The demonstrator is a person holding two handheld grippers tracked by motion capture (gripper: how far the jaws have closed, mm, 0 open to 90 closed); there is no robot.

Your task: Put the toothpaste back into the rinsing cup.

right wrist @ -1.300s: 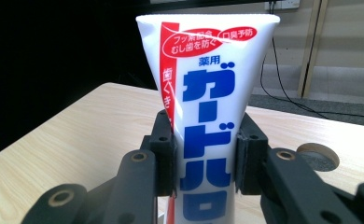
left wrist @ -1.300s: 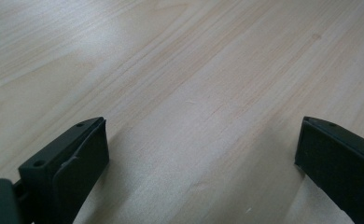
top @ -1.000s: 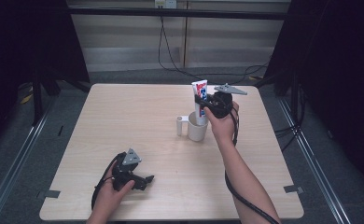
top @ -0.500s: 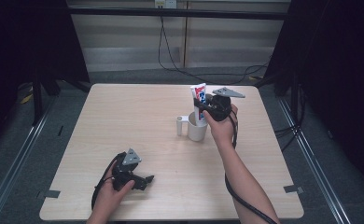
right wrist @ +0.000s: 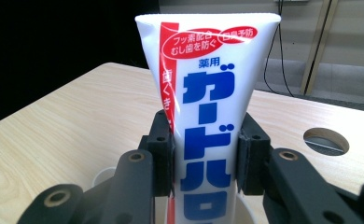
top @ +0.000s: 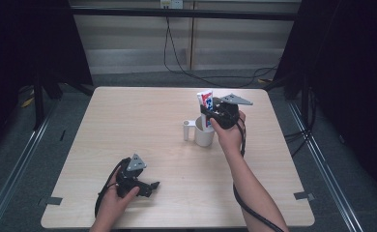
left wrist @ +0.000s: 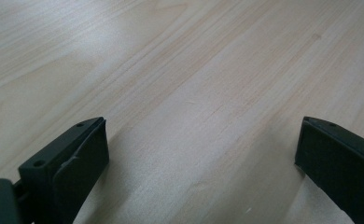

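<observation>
A white toothpaste tube (right wrist: 203, 98) with blue and red print stands upright, its lower end inside a white mug (top: 203, 134) near the table's middle. My right gripper (right wrist: 203, 154) is shut on the tube, one jaw on each side. From above, the tube (top: 205, 104) rises out of the mug with the right gripper (top: 214, 115) against it. My left gripper (top: 150, 186) rests on the table at the front left, held by a hand. Its jaws (left wrist: 203, 154) stand wide apart over bare wood.
The light wooden table (top: 128, 121) has a round cable hole (right wrist: 325, 140) near its far right edge. The mug's handle (top: 187, 130) points left. Cables trail from both grippers. Dark floor and metal rails surround the table.
The right gripper and the tube have sunk slightly, the tube going deeper into the mug. The left gripper has stayed put.
</observation>
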